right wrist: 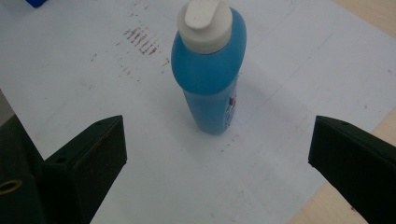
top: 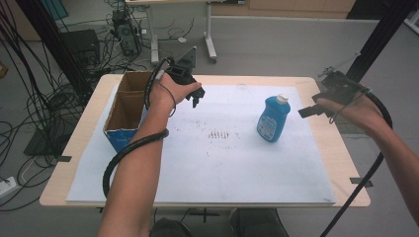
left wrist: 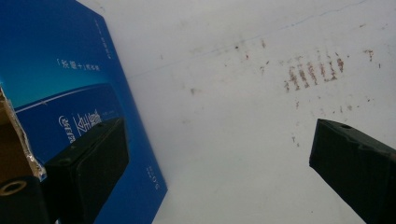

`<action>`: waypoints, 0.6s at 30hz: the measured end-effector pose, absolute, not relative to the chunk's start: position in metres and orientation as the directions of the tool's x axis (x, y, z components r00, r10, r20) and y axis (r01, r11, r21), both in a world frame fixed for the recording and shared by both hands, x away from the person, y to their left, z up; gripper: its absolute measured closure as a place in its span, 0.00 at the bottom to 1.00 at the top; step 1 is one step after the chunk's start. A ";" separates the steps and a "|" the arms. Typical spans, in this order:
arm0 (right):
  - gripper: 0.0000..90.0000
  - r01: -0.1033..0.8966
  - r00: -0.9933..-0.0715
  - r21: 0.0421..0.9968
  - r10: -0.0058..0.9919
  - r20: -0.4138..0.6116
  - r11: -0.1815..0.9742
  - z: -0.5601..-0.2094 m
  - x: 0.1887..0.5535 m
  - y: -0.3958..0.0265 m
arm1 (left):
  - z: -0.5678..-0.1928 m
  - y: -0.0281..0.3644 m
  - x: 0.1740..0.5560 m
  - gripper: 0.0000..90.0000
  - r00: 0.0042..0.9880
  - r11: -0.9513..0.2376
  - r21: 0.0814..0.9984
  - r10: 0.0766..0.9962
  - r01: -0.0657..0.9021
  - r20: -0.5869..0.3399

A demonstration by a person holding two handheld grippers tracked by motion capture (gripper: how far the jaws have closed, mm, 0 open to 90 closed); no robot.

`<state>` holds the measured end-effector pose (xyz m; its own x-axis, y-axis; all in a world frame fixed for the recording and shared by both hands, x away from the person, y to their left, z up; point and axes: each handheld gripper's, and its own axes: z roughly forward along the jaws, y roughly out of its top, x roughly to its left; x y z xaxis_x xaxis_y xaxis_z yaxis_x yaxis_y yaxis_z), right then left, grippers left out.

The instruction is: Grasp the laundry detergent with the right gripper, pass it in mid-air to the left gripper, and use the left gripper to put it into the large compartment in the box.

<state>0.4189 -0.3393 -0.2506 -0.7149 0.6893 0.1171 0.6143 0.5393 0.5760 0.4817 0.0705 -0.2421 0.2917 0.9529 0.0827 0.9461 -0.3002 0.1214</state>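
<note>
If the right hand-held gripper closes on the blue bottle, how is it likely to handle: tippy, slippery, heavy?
The blue bottle stands upright, tall on a narrow base, so a high push would probably tip it. Its smooth, rounded plastic sides may slip between flat jaws. It looks filled nearly to the white cap, so likely fairly heavy for its size. The right hand-held gripper is open.

i see a white sheet (top: 232, 163) covering my wooden table (top: 341, 153), with brown smudges (top: 221, 135) at its middle and cables (top: 34, 108) on the floor.
</note>
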 end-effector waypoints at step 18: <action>0.04 0.562 -0.719 0.668 0.688 0.102 0.488 -0.300 0.409 -0.331 | -0.247 0.079 0.482 0.06 0.282 -0.290 0.120 0.956 0.950 0.080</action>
<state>0.4089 -0.3307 -0.3004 -0.7188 0.6877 0.1022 0.5619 0.4881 0.6678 0.4816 0.0789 -0.2470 0.2819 0.9561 0.0796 0.9496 -0.2899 0.1196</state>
